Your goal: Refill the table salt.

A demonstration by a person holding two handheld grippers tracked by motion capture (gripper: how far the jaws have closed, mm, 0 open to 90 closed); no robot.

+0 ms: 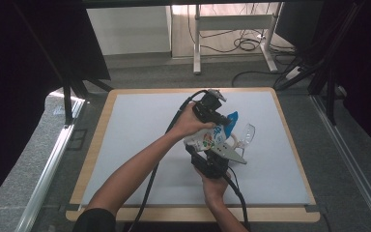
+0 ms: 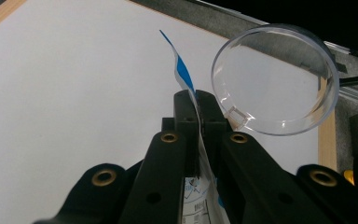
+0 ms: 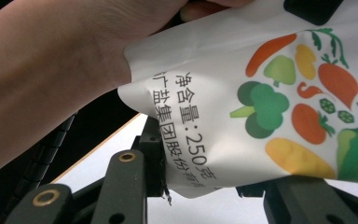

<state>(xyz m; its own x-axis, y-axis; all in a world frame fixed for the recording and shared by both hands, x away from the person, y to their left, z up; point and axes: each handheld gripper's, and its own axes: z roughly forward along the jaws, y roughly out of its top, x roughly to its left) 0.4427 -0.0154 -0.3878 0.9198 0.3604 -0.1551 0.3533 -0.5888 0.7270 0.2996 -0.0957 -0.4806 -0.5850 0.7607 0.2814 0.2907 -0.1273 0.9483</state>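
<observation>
White plastic, printed with bright vegetables and black Chinese characters, was what both my grippers had hold of: a small pouch (image 1: 207, 140) lifted off the table (image 1: 140, 125) near its middle, a little towards the right. My left gripper (image 1: 227, 121) came in from above and behind it. Looking along that gripper's own jaws, I saw them pressed together on the pouch's upper edge (image 2: 196, 107), a thin white and blue strip that ran up between the pads and curled away beyond them. My right gripper (image 1: 211, 157) reached in from the near side, below the pouch. Its jaws stood part way apart with the bottom corner of the pouch (image 3: 186, 182) between them; the left jaw lay against the film, and the other jaw was mostly hidden behind the pouch, so I took it for a loose pinch on that corner. A clear plastic round dish (image 2: 276, 79) rested on the white surface just right of the pouch, tilted up on its edge as the high view showed it (image 1: 245, 135). My left forearm (image 3: 56, 70) crossed close in front of the right gripper's camera.
</observation>
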